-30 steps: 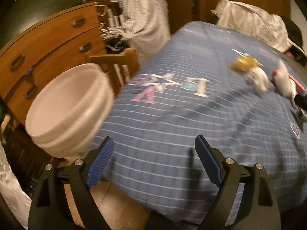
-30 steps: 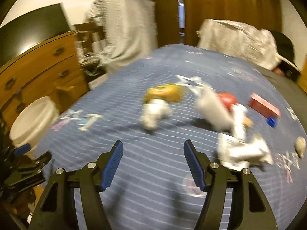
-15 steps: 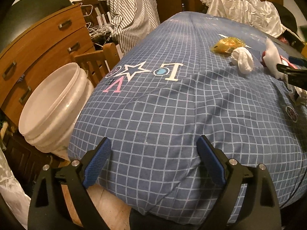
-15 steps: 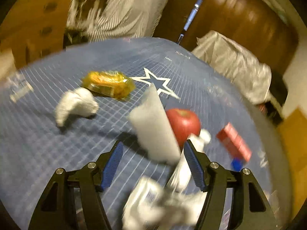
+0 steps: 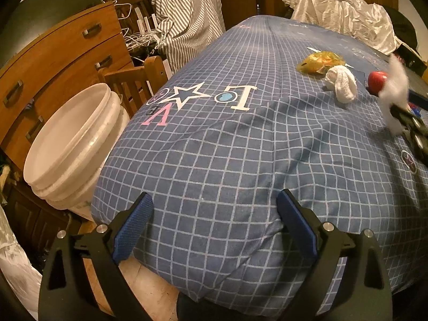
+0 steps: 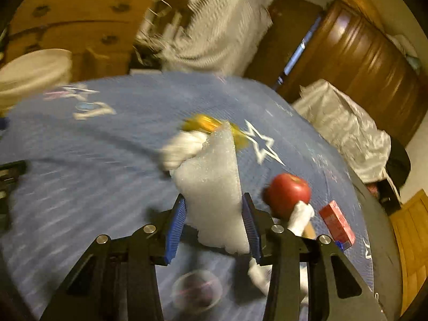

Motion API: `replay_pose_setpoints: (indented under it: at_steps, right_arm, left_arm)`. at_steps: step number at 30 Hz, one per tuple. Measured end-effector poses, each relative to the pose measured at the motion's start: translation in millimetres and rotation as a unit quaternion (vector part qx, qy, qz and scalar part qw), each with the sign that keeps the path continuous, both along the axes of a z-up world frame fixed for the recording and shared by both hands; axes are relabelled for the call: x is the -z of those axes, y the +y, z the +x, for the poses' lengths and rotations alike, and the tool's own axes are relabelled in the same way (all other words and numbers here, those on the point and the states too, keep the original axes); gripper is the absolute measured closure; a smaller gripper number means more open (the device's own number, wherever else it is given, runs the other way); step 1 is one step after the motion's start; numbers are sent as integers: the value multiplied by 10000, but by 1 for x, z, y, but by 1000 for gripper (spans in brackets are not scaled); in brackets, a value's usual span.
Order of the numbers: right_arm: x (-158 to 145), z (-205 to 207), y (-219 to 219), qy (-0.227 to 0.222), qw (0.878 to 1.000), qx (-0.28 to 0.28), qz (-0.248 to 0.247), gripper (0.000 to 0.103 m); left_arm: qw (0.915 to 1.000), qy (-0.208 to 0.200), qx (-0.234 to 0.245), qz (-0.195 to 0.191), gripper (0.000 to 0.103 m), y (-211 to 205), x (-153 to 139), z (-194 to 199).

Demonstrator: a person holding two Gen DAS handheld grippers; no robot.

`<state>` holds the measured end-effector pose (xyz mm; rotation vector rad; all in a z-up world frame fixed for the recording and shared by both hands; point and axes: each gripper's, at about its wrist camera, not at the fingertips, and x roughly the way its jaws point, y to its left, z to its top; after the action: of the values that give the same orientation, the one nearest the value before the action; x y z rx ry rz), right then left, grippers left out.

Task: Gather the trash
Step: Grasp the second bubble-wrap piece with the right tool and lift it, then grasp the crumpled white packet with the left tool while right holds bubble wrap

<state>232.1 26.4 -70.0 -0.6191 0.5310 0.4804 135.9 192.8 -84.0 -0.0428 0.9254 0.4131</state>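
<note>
The right hand-held gripper (image 6: 214, 222) is clamped on a white piece of foam sheet (image 6: 214, 187); its jaws have just been closing, and both blue pads are pressed against the sides of the foam, which stands up between them and tapers to a point. In the left wrist view the same foam piece is seen at the far right, raised above the cover with the black gripper fingers beneath it. Just beside the foam, to its right in the right wrist view, a red apple (image 6: 289, 191) lies on the blue checked bed cover (image 5: 214, 147), and a red rectangular carton (image 6: 337, 224) lies further right. Behind the foam a crumpled white paper wad (image 5: 342, 84) and a yellow plastic wrapper (image 5: 319, 62) are found touching each other on the cover. More white scraps are seen blurred below the right finger; what they are cannot be told.

The left hand-held gripper (image 5: 214, 227) is released: its jaws have just been opening, they stand wide, and only the cover's near edge is seen between them. To its left, a white plastic bucket (image 5: 72, 144) stands on the floor against the bed's side, in front of a wooden chest of drawers (image 5: 53, 61). A wooden chair back (image 5: 133, 77) is seen between bucket and bed, with striped fabric (image 5: 187, 16) hung behind it.
</note>
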Motion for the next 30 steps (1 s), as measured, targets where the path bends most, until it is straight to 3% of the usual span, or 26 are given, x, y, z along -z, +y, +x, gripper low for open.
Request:
replay_pose_setpoints:
  at_steps: [7, 11, 14, 19, 22, 24, 27, 30]
  right_arm:
    - [-23, -84, -9, -26, 9982, -227, 551, 60]
    - [-44, -114, -53, 350, 9965, 198, 728, 59]
    - [-52, -108, -106, 857, 9883, 917, 870, 59]
    - [-46, -89, -185, 1657, 9586, 2104, 964, 58]
    - [-28, -79, -205, 1828, 9492, 2280, 1169, 56]
    - [-16, -67, -209, 1924, 9435, 2336, 1349, 41]
    - [2, -55, -218, 1999, 9372, 2402, 1547, 31]
    - [16, -61, -230, 2052, 9309, 2444, 1776, 28]
  left_arm:
    - [10000, 17, 37, 10, 12, -4, -1, -3]
    - [10000, -10, 54, 20, 12, -8, -2, -4]
    - [10000, -39, 42, 8, 12, -11, -2, -3]
    - [9998, -108, 145, -61, 12, -20, -5, -2]
    - [9993, -124, 360, -59, 12, -34, -7, -2]
    - [9986, -146, 503, -32, 12, -43, -10, -3]
    - [9977, -222, 640, 23, 12, -51, -15, -4]
    - [9971, -300, 704, 24, 12, -55, -19, -3]
